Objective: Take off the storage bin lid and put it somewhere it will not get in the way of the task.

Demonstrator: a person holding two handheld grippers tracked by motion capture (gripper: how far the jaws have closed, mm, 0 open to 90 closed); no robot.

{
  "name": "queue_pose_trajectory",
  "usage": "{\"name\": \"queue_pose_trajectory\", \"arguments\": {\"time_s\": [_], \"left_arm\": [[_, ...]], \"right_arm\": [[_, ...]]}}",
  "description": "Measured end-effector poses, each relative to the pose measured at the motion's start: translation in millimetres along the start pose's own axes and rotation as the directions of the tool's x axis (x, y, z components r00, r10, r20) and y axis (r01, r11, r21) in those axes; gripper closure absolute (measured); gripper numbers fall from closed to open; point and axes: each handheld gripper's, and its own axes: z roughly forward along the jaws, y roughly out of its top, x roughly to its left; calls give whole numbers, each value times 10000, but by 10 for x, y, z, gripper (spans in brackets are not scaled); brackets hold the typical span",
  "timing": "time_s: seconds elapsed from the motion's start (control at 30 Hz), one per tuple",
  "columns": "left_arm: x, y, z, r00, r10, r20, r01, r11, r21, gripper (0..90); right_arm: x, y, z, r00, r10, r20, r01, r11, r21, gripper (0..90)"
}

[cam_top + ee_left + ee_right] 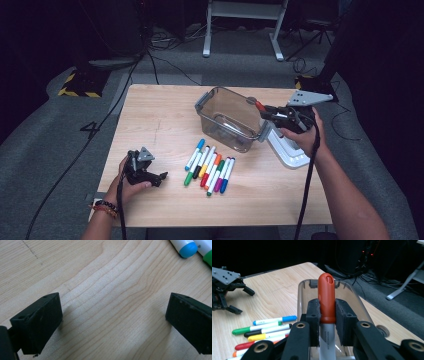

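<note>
My right gripper [270,113] [327,312] is shut on a white marker with a red cap [326,297] [259,105]. It holds the marker above the right rim of a clear plastic bin [227,118] [352,293], cap pointing toward the bin. A row of several markers [209,167] [264,327] lies on the wooden table [150,120] in front of the bin. My left gripper [159,177] [112,322] rests low over bare wood at the table's left front, jaws wide open with nothing between them. Blue and green marker caps [188,248] show beyond it.
A white lid-like piece [287,150] lies on the table under my right hand, beside the bin. The table's right edge is close to that hand. Cables, a white desk frame [245,25] and dark stands sit on the grey floor behind the table.
</note>
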Motion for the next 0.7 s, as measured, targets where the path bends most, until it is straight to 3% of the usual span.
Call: {"name": "queue_pose_trajectory", "arguments": {"time_s": [0.13, 0.23, 0.5, 0.7], "left_arm": [[0, 0, 0, 10000, -3, -1, 3, 10000, 0, 12], [0, 0, 0, 10000, 1, -2, -1, 10000, -1, 12], [4, 2, 2, 10000, 33, 43, -33, 10000, 0, 11], [3, 2, 2, 10000, 22, 51, -22, 10000, 6, 11]], "right_arm": [[-32, 121, 172, 9997, 10, -239, -6, 9999, 172, 749], [-84, 172, 315, 9985, 280, -470, -267, 9992, 294, 749], [-149, 251, 676, 9965, 554, -623, -501, 9952, 839, 749], [-123, 215, 952, 9978, 358, -554, -258, 9848, 1717, 749]]}}
